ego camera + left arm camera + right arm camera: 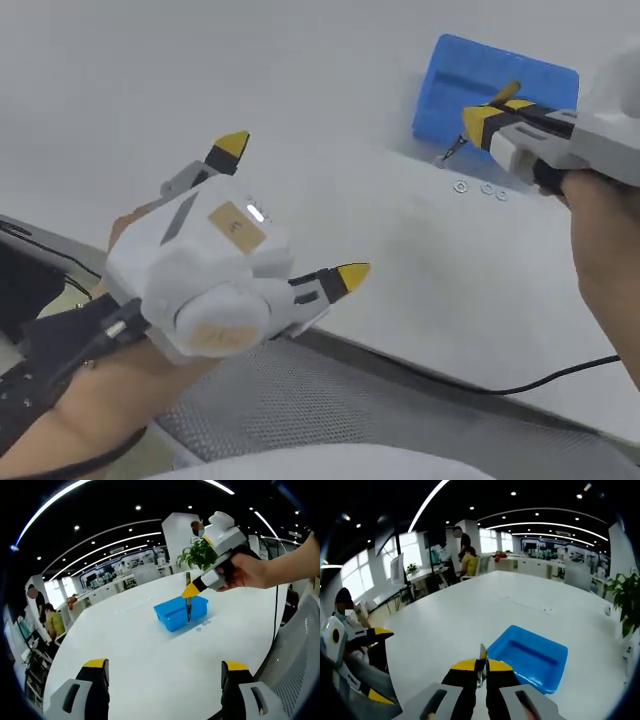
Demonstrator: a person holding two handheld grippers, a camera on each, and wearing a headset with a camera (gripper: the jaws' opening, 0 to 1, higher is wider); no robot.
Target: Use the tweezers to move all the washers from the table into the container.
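Observation:
A blue container (pixel 495 90) sits at the far side of the white table (pixel 400 260). Three small washers (pixel 486 189) lie in a row just in front of it. My right gripper (pixel 482 120) hovers over the container's near edge, shut on thin tweezers (pixel 450 150) whose tip points down toward the washers without touching them. In the left gripper view the tweezers (pixel 188 602) hang upright in front of the container (pixel 175 614), with the washers (pixel 202 626) beside their tip. My left gripper (pixel 292 208) is held open near the table's front edge, nothing between its jaws.
A black cable (pixel 520 382) runs along the table's front edge. A grey mesh chair back (pixel 300 400) sits below that edge. A potted plant (pixel 200 555) stands beyond the container. People sit at desks far off (pixel 465 555).

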